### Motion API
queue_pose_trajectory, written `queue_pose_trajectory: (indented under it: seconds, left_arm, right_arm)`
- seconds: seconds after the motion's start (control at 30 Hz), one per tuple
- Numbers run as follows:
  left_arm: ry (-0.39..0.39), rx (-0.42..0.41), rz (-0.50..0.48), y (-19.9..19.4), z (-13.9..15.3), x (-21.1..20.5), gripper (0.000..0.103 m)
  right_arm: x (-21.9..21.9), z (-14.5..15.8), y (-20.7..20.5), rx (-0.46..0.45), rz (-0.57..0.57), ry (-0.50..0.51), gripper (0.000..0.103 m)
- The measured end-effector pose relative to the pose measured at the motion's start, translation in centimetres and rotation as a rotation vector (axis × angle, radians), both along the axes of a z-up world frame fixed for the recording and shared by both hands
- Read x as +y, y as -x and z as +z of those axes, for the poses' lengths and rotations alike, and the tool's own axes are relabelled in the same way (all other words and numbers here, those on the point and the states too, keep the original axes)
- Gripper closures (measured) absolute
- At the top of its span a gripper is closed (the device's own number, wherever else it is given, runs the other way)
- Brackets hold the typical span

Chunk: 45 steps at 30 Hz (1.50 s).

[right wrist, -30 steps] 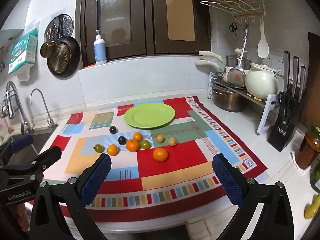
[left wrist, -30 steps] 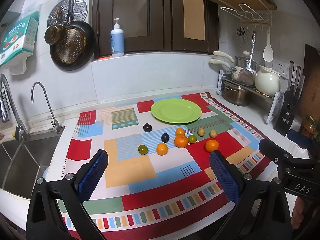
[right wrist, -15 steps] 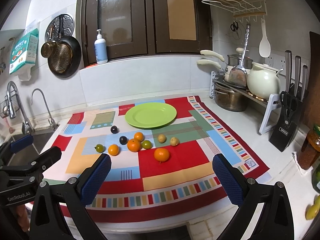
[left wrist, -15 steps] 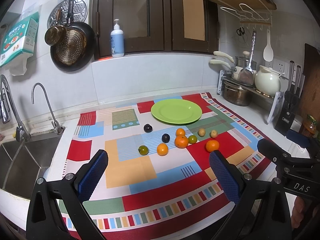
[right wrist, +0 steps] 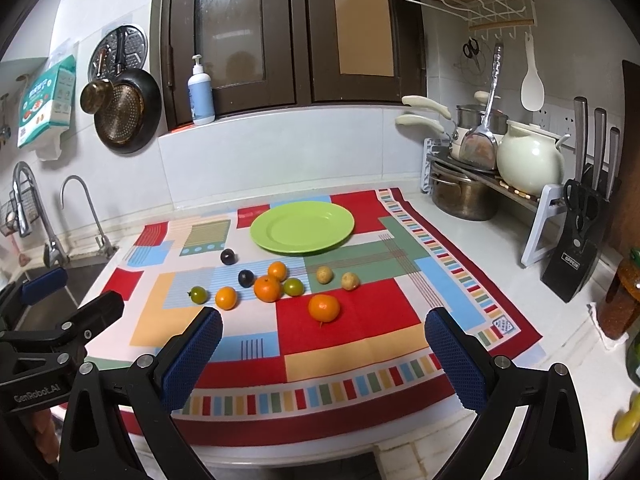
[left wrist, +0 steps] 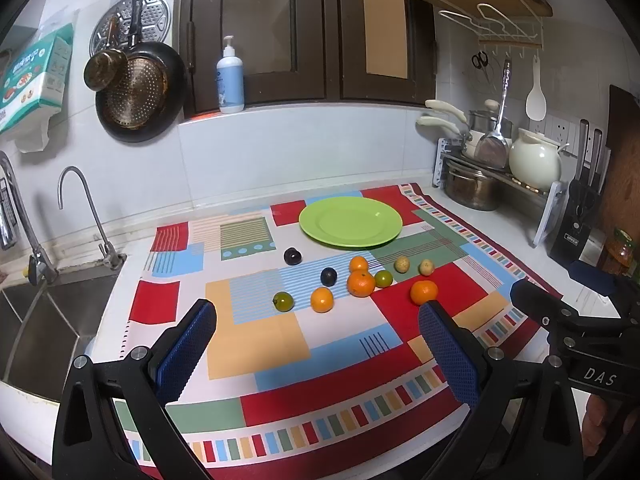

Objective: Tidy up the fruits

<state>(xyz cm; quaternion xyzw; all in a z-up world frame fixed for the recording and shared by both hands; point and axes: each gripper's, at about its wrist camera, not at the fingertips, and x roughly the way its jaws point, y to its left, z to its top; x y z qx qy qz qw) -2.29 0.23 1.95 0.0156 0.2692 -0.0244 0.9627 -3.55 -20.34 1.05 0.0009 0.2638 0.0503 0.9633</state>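
Several small fruits lie loose on a patchwork cloth [left wrist: 280,360]: oranges such as one at the right [left wrist: 423,292] [right wrist: 323,307], a bigger one in the middle [left wrist: 360,283] [right wrist: 267,288], two dark plums [left wrist: 292,256] [right wrist: 228,257], green citrus [left wrist: 283,301] [right wrist: 198,294] and two pale yellow fruits [left wrist: 402,265] [right wrist: 324,275]. An empty green plate [left wrist: 350,221] [right wrist: 302,227] sits behind them. My left gripper [left wrist: 318,344] and right gripper [right wrist: 324,348] are both open and empty, held above the cloth's near edge, well short of the fruit.
A sink with taps [left wrist: 92,216] lies at the left. A rack with pots and a white kettle [right wrist: 528,160] and a knife block [right wrist: 580,256] stand at the right. A jar [right wrist: 620,300] sits by the counter's right edge.
Both grippers have crept slightly forward toward the fruit; the jaws stay open. No fruit has moved.
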Motion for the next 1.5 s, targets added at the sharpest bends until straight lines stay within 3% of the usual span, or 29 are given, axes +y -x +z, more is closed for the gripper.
queue_pose_trajectory:
  seconds: [0.53,0.93,1.4,1.5]
  left_arm:
    - [-0.025,0.03,-0.023,-3.5,-2.2,0.1,0.002]
    - [-0.075,0.086,-0.103,-8.8,-5.3,-0.3,0.02]
    - [-0.052,0.224,-0.192,-14.7,-9.8,-0.3,0.057]
    - [-0.053,0.251,-0.204,-15.7,-10.6,-0.4,0.058]
  right_arm:
    - [0.2,-1.6,-3.5,0.062,0.001,-0.014,0.001]
    - [1.0,-4.8,-8.1,0.149,-0.016,-0.036,0.005]
    - [1.8,-9.1,-12.9,0.252,-0.013,-0.052,0.027]
    - [2.0,-9.8,-13.8,0.275,-0.012,-0.059,0.03]
